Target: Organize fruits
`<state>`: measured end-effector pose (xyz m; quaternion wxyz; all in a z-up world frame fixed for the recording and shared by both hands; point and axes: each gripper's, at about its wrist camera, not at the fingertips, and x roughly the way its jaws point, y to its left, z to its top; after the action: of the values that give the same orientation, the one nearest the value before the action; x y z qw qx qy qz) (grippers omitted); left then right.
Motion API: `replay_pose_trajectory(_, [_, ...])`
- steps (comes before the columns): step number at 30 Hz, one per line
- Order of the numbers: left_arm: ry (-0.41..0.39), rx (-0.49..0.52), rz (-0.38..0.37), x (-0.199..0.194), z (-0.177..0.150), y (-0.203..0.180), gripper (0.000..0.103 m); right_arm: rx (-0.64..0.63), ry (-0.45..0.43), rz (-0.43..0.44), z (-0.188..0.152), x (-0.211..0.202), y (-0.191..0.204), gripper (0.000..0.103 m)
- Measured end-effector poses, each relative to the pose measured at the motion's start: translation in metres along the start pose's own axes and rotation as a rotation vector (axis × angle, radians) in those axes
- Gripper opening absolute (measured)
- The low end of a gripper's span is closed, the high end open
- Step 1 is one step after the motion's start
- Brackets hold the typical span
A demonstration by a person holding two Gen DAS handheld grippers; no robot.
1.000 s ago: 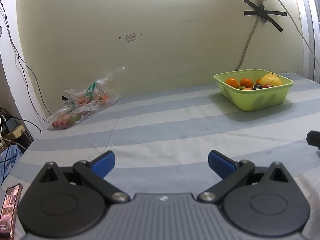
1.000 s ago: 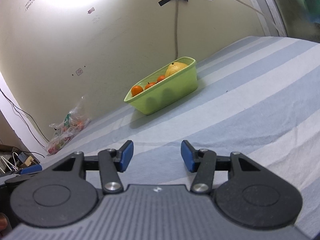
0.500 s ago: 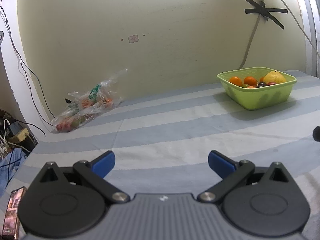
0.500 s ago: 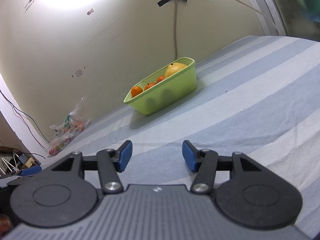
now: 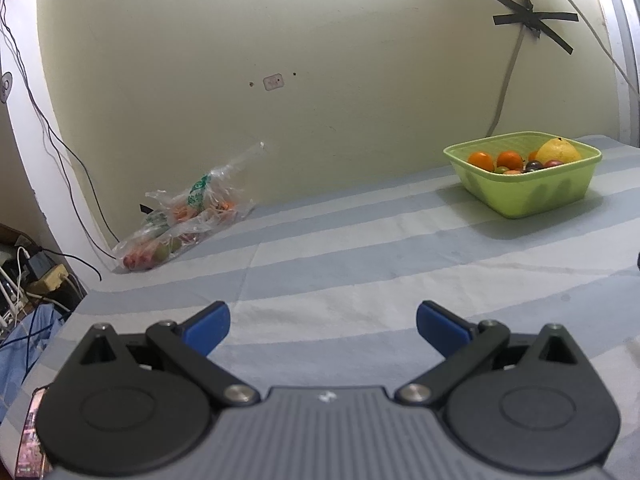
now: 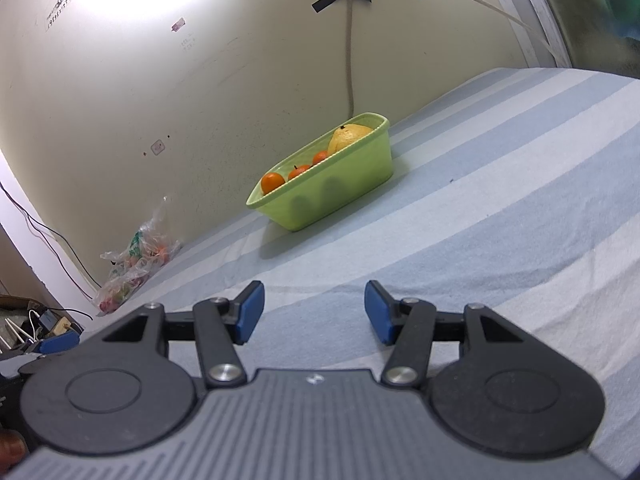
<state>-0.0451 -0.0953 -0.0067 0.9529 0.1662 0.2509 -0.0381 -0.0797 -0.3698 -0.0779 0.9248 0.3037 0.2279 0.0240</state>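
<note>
A lime-green basket (image 5: 532, 196) (image 6: 340, 188) stands on the striped bedsheet near the wall, holding oranges (image 5: 481, 159) (image 6: 273, 181), a big yellow fruit (image 5: 558, 152) (image 6: 350, 136) and small dark fruits. A clear plastic bag of fruit (image 5: 180, 220) (image 6: 132, 264) lies at the far left against the wall. My left gripper (image 5: 322, 326) hovers open over the sheet, far short of both, nothing between its blue pads. My right gripper (image 6: 314, 312) is also open and empty, pointing toward the basket from a distance.
The striped blue and white sheet (image 5: 360, 264) covers the whole surface. Cables and a power strip (image 5: 44, 276) crowd the floor off the left edge. A phone (image 5: 30, 440) lies at the lower left. A taped cord (image 6: 351, 40) runs down the wall behind the basket.
The right gripper's jaws have widened slightly. The left view has tilted a little, shifting the basket right and up in frame. Neither hand has travelled.
</note>
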Motion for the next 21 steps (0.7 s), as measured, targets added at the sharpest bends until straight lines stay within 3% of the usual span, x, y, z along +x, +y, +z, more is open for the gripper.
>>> replay_pose_trajectory(13, [0.033, -0.039, -0.030, 0.0033, -0.0003, 0.0056, 0.103, -0.001, 0.002, 0.000, 0.0003, 0.0000, 0.0000, 0.058])
replay_pose_trajectory(21, [0.040, -0.023, -0.007, 0.0037, -0.0007, 0.0029, 0.103, -0.002, 0.004, -0.003, -0.0009, 0.0007, -0.0004, 0.058])
